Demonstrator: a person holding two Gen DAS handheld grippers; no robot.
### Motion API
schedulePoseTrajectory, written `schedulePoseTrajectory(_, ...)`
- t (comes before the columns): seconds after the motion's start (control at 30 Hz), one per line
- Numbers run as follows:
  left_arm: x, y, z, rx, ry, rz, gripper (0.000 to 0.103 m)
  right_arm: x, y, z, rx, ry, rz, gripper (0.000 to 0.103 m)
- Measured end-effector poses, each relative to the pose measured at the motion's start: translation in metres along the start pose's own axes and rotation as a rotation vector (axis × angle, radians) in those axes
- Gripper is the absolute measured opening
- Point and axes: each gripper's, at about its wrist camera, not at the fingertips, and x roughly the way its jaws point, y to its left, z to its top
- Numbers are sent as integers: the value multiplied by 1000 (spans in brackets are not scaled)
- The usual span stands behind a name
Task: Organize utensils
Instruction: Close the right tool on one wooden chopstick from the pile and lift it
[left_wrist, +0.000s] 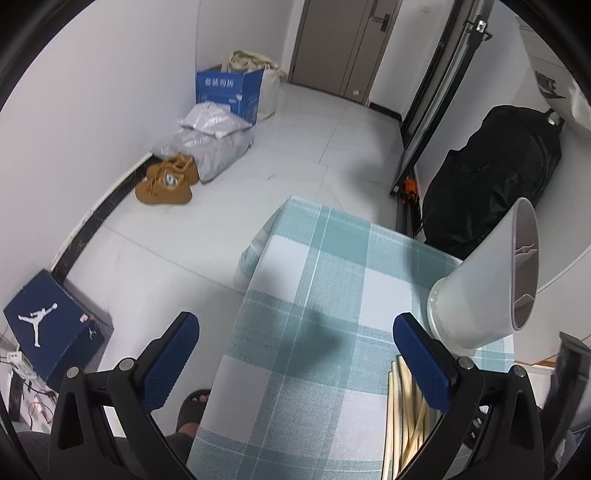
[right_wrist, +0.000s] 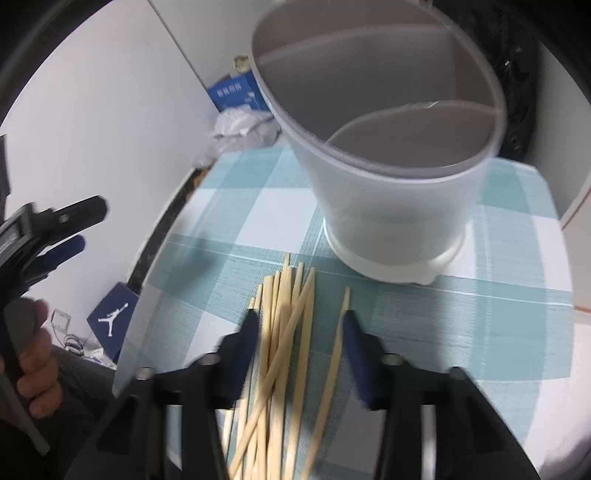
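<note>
A white plastic utensil holder (right_wrist: 391, 206) (left_wrist: 476, 291) with inner dividers stands upright on the checked teal tablecloth (right_wrist: 480, 332) (left_wrist: 314, 295). In front of it lies a loose, splayed bundle of several pale wooden chopsticks (right_wrist: 284, 332) (left_wrist: 404, 402). My right gripper (right_wrist: 299, 325) straddles the bundle with a fingertip on each side. The sticks still show gaps between them and are not squeezed. My left gripper (left_wrist: 295, 332) hangs wide open over the table's left part, with nothing between its blue pads (left_wrist: 173, 354). In the right wrist view the left gripper (right_wrist: 59, 236) appears at the left edge, held by a hand (right_wrist: 37, 354).
The table's left edge drops to a tiled floor with a dark blue shoe box (left_wrist: 51, 325), brown shoes (left_wrist: 166, 181), grey bags and a blue carton (left_wrist: 229, 88). A black bag (left_wrist: 491, 173) leans behind the table. A sandalled foot (left_wrist: 192, 406) stands beside the table.
</note>
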Motion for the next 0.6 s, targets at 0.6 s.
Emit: schedulePoseTrajectory(0.6,13,16,-2,14,80,-24,102,22,0,22,72,21,-7,6)
